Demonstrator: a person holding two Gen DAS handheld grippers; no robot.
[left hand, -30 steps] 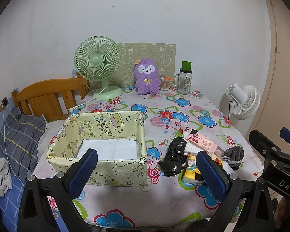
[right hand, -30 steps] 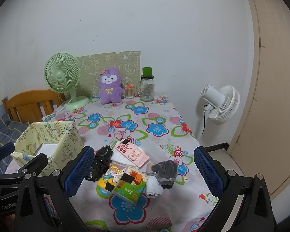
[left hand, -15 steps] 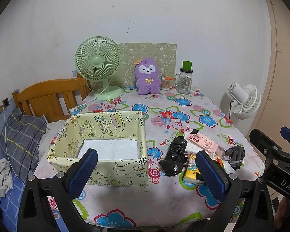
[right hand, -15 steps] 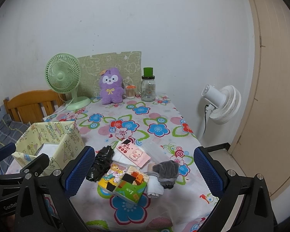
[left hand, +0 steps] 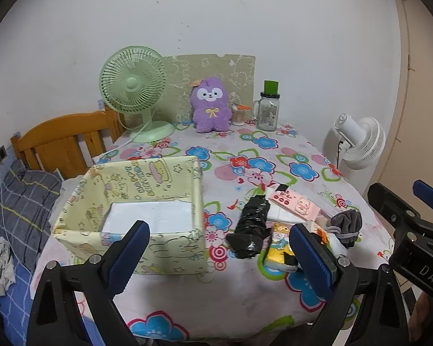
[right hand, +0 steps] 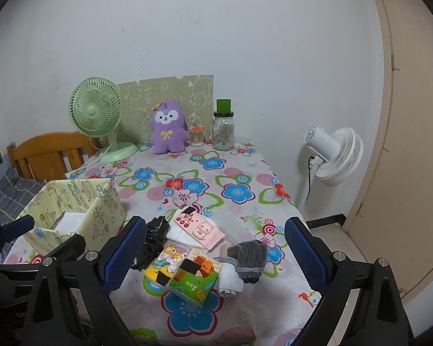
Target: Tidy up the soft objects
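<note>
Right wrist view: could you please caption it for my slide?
Open right tongs hover over soft items beside the yellow fabric box.

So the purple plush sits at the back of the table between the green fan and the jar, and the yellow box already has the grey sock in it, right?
Not quite. The grey sock is not in the yellow box; the right wrist view shows it lying on the table near the front edge. The purple plush does sit at the back between the green fan and the jar.
</note>
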